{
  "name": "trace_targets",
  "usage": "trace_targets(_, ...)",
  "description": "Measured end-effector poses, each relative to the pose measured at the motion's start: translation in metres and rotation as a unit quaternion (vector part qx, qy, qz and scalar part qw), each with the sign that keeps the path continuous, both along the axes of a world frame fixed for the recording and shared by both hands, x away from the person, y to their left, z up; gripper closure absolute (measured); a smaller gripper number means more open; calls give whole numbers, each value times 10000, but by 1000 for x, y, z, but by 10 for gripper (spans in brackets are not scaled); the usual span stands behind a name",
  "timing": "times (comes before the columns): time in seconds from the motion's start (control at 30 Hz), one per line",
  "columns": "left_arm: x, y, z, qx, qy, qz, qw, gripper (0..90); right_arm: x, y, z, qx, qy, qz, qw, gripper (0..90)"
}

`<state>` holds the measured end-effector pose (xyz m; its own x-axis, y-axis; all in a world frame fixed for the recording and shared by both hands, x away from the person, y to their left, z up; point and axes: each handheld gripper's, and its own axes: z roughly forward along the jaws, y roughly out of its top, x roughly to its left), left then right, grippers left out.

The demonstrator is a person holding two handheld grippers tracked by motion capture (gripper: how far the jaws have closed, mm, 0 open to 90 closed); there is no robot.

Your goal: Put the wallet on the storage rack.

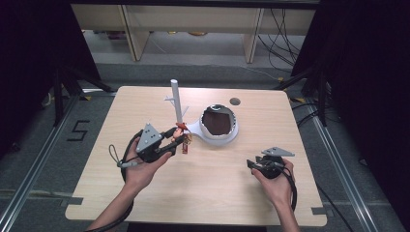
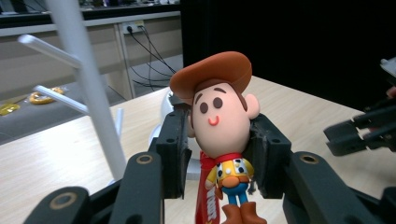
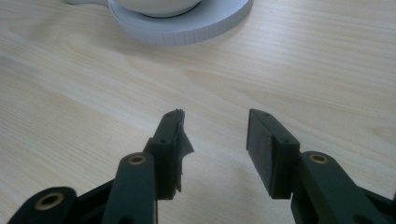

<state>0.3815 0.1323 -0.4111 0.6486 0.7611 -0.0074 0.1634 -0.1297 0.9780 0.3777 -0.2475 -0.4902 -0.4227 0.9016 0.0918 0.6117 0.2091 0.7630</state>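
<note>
A small cowboy figure (image 2: 219,116) with a brown hat, a yellow shirt and a red strap hangs between the pads of my left gripper (image 2: 219,140), which is shut on its head. From above, the left gripper (image 1: 180,137) holds the figure (image 1: 184,142) just left of a white peg stand (image 1: 176,99), whose post (image 2: 88,84) rises close on the left. My right gripper (image 1: 251,164) hovers low over the table at the right front. Its jaws (image 3: 215,140) stand open with bare wood between them. It also appears at the far right (image 2: 359,133).
A white round base (image 1: 212,137) carries a bowl-like shell with a dark inside (image 1: 218,122); its rim (image 3: 187,28) lies ahead of the right gripper. A dark round spot (image 1: 235,101) marks the table's far side. Wooden shelving and cables stand beyond the table.
</note>
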Motion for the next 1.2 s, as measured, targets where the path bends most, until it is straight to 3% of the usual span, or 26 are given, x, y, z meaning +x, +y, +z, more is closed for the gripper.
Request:
trace_targets(0.1,2,5,2,-39,-44,82,9999,611,-2,0,-2,-35,73,-24,10000,564)
trace_targets(0.13,3,7,4,-63,-59,121,9999,611,-1,0,-4,-61,-79,137,9999,562)
trace_targets(0.17,3,7,4,-63,-59,121,9999,611,-1,0,-4,-61,-79,137,9999,562)
trace_targets(0.23,5,11,6,-81,-86,180,9998,611,-4,2,-2,27,-14,-10,10000,557)
trace_targets(0.43,11,19,9,-110,-126,314,9994,610,-5,3,-2,25,-133,-6,9999,555)
trace_targets(0.53,15,22,10,-102,-160,367,9991,610,-5,3,0,33,-59,47,10000,549)
trace_targets(1.0,34,32,22,-88,-285,532,9981,610,-5,4,-2,-9,-186,-4,9998,540)
trace_targets(1.13,40,34,26,-94,-292,569,9979,610,-6,5,-2,-25,-25,-26,10000,541)
trace_targets(1.2,43,35,27,-96,-298,568,9979,610,-5,5,-3,-22,-59,-9,10000,541)
